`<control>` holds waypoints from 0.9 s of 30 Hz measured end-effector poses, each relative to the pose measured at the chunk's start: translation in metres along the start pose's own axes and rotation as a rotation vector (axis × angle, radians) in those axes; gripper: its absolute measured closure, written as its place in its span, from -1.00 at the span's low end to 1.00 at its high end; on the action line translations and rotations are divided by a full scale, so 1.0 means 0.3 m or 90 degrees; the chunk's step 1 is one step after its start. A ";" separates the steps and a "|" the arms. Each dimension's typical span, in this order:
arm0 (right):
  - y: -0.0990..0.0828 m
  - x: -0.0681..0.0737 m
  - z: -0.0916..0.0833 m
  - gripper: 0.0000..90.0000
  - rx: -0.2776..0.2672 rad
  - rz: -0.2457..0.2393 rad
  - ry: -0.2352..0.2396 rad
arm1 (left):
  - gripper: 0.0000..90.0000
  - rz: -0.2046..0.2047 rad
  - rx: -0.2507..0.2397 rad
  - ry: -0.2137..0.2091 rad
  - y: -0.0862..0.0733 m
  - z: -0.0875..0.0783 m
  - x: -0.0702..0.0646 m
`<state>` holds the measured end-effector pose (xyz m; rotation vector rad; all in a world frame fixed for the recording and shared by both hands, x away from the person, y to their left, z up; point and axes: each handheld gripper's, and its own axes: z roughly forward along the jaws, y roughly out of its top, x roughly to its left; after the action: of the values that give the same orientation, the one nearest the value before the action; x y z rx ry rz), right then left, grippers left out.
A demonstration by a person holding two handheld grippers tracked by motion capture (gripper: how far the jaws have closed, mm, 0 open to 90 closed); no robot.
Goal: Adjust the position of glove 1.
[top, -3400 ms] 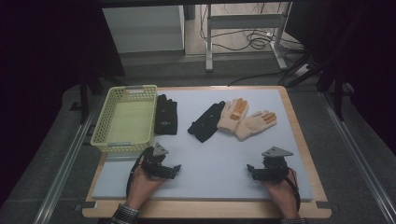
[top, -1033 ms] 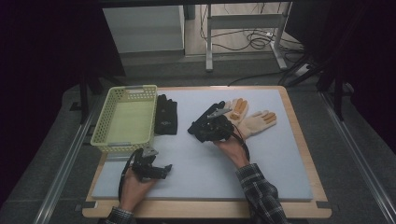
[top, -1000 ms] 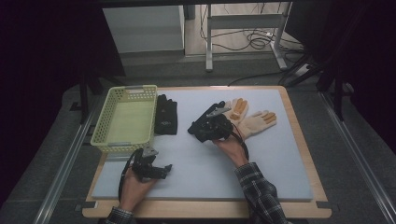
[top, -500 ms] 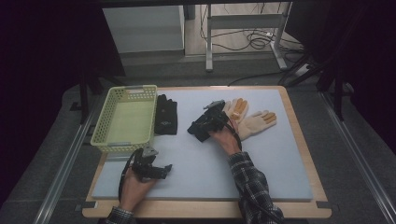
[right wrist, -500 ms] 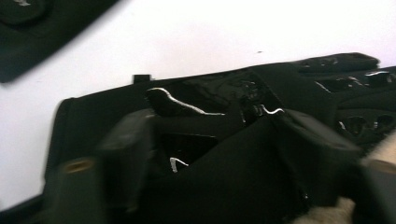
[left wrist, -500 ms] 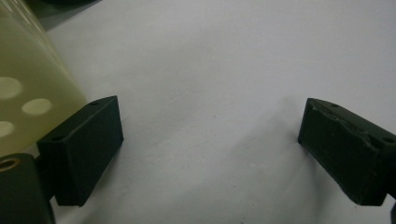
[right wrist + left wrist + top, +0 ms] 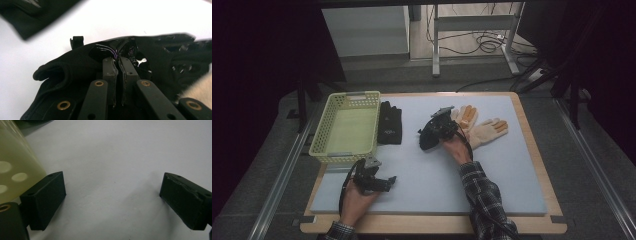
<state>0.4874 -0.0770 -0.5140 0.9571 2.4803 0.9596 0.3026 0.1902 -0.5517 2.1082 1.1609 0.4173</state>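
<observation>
Fabric of the black glove (image 7: pixel 75 65) is pinched between my right jaws (image 7: pixel 117 62), which have just been closing and now stand almost together with a fold of the glove's glossy patch caught at their tips. Seen from the high view, that glove (image 7: pixel 428 137) lies near the middle of the counter (image 7: pixel 522 165), and my right hand and its jaws (image 7: pixel 439 127) sit right on top of it. Just beside it to the right lie two tan gloves (image 7: pixel 484 131) with orange fingertips, one of them touching my gripper's side; a pale furry edge of one shows at the lower right corner of the right gripper view. Another black glove (image 7: pixel 390 124) lies to the left, just beside the yellow basket (image 7: pixel 323 150), apart from the one I grip. My left jaws (image 7: pixel 388 182) rest low near the front of the counter, well apart from the gloves. In the left gripper view those jaws (image 7: pixel 112 200) stand wide and released over the bare pale surface, with the basket wall (image 7: pixel 15 170) close by at the left.
</observation>
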 end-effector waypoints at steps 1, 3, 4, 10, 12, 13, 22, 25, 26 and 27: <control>0.003 0.003 -0.013 0.85 -0.012 0.001 0.019 | -0.85 0.000 0.000 0.000 0.000 0.000 0.000; 0.008 0.018 -0.038 0.85 -0.030 -0.010 0.043 | -0.85 0.001 0.001 0.001 0.000 0.000 0.000; 0.011 0.031 -0.051 0.85 -0.036 -0.020 0.053 | -0.85 0.001 0.001 0.001 0.000 0.000 0.000; 0.029 0.133 -0.143 0.85 -0.061 -0.090 0.108 | -0.85 0.000 0.000 0.001 0.000 0.000 0.000; 0.028 0.172 -0.180 0.85 -0.066 -0.113 0.125 | -0.85 0.000 -0.001 0.001 0.000 0.000 -0.001; 0.028 0.172 -0.180 0.85 -0.066 -0.113 0.125 | -0.85 0.000 -0.001 0.001 0.000 0.000 -0.001; -0.103 0.272 -0.346 0.84 -0.030 -0.221 0.141 | -0.85 -0.001 -0.003 0.002 0.000 0.001 -0.001; -0.180 0.273 -0.363 0.79 0.000 -0.256 0.135 | -0.85 -0.002 -0.002 0.001 0.000 0.000 -0.001; -0.180 0.273 -0.363 0.79 0.000 -0.256 0.135 | -0.85 -0.003 -0.002 0.001 0.000 0.000 -0.002; -0.219 0.261 -0.362 0.41 0.024 -0.243 0.148 | -0.85 -0.003 -0.002 0.001 0.000 0.001 -0.002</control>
<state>0.3454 -0.1113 -0.4840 0.3712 2.7398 0.9393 0.3023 0.1897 -0.5519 2.1022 1.1645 0.4195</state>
